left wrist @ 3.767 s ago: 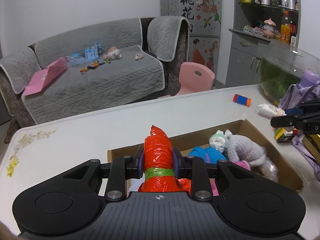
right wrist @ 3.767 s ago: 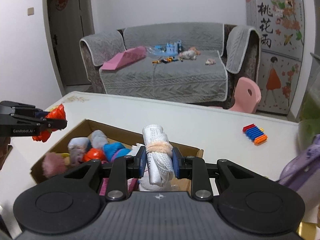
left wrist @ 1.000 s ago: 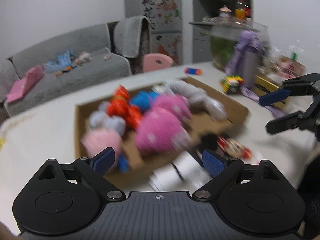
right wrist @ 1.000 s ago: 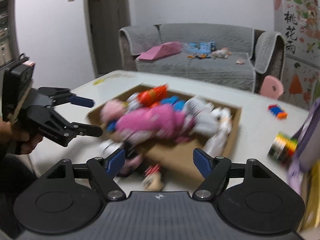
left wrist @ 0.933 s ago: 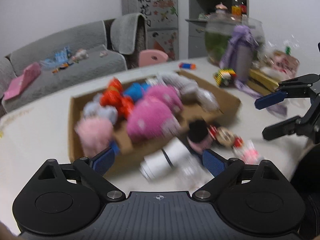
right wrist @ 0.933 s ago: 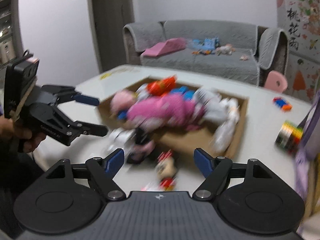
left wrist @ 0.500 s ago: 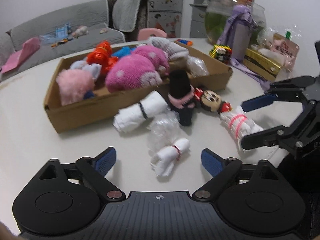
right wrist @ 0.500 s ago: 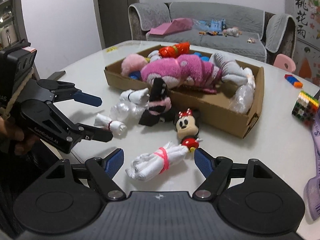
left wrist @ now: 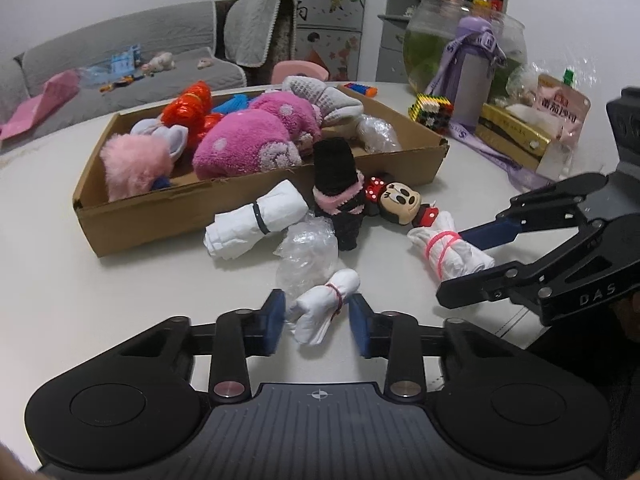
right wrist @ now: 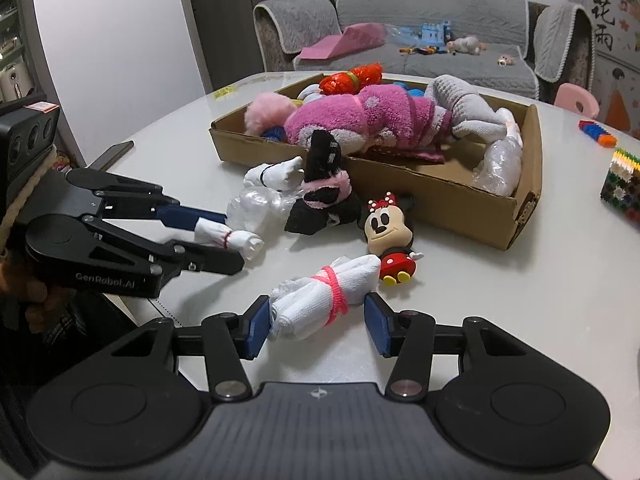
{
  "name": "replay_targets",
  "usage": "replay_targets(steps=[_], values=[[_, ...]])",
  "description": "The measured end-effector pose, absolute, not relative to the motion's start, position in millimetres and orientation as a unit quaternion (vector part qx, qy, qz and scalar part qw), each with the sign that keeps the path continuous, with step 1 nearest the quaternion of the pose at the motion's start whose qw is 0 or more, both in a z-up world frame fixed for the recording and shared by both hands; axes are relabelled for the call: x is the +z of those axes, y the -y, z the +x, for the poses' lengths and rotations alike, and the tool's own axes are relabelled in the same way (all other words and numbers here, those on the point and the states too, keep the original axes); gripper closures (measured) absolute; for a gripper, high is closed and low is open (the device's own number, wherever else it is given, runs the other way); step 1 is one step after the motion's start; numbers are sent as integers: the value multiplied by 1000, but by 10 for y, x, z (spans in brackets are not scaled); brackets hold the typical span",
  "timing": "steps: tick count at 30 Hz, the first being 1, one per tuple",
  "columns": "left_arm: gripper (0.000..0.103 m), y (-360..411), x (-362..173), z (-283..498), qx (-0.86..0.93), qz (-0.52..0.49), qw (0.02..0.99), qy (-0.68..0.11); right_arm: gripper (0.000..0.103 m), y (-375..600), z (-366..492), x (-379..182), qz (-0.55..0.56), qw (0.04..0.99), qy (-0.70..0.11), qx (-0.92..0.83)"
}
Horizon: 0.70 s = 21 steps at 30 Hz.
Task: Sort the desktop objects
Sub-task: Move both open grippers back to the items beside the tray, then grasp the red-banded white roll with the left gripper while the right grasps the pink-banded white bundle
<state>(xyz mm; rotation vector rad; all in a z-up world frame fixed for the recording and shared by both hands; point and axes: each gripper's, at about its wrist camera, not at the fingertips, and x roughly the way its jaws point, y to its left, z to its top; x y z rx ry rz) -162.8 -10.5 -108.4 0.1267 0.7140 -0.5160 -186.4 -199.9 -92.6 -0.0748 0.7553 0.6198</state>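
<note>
- Left gripper: jaws closing around the small roll, a white bundle tied with a red band; pads stood just beside it, not visibly pressing.
- Right gripper: jaws closing around the large roll, white, bound with a pink band; left pad touched its end, right pad stood apart.
- Both rolls lay on the white table, near its front edge.
- Mouse figure lay just beyond the large roll.
- Black sock and a clear bag lay between the rolls and the box.
- Box held plush toys, the pink one largest.
</note>
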Motion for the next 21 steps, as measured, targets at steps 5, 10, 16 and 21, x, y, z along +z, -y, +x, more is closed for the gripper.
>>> replay_targets(steps=[5,10,16,21], values=[[62,104,-1071,-1687,-240,62,905,-346,57,1997,-1876,-922,-32,883,-362,298],[69,64,-1058,-1771,-241,55,906,-344,68,2034,-1890,-887,-19,884,-358,301],[69,20,-1038,-1746,-236,54,907,-345,82,2094,-1827,-882,0,883,-366,293],[70,-13,-973,-1776,-238,48,910,-336,82,2090,-1862,-848,-2,885,-357,298]])
